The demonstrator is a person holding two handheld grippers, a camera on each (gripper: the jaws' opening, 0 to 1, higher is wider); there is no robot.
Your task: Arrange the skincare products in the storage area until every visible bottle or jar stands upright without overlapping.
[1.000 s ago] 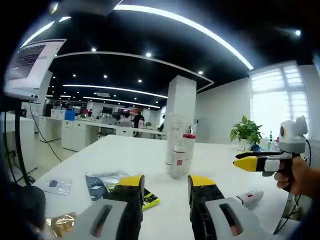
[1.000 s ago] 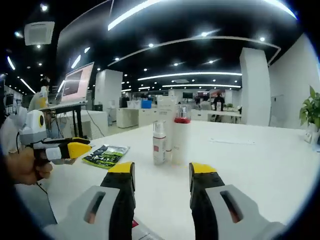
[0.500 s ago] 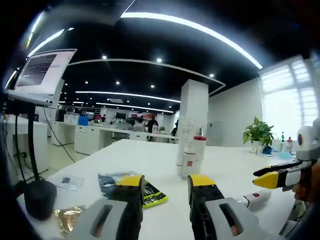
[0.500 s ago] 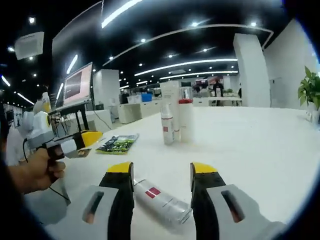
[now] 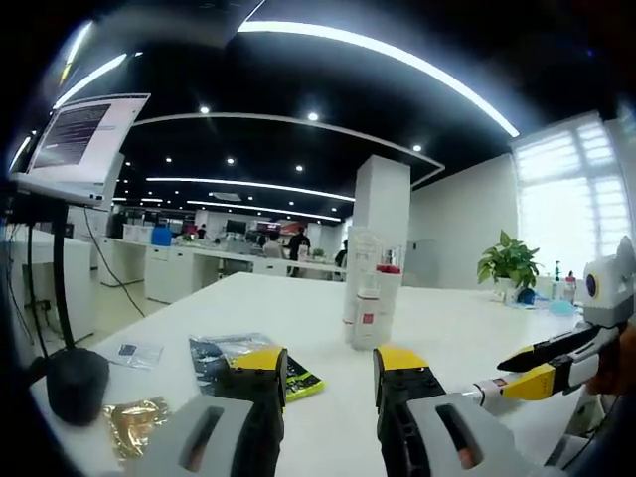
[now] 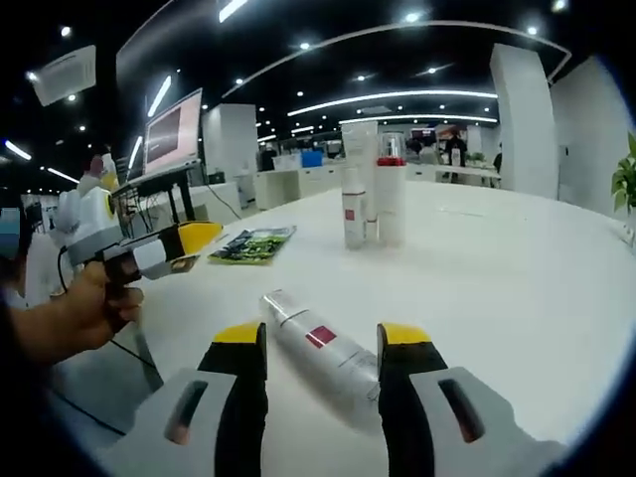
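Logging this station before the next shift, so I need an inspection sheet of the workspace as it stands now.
Surface: white table, bare on the right gripper's side.
Job's things: standing bottles upright in a tight cluster at mid-table; lying bottle on its side between the right gripper's jaws.
Clutter: green packet, clear sachet and gold wrapper near the table edge.
Grippers: right gripper open, straddling the lying bottle; left gripper open, holding nothing.
Cables: black cable hanging by the monitor stand.
Surroundings: open office, monitor, potted plant, people far back.
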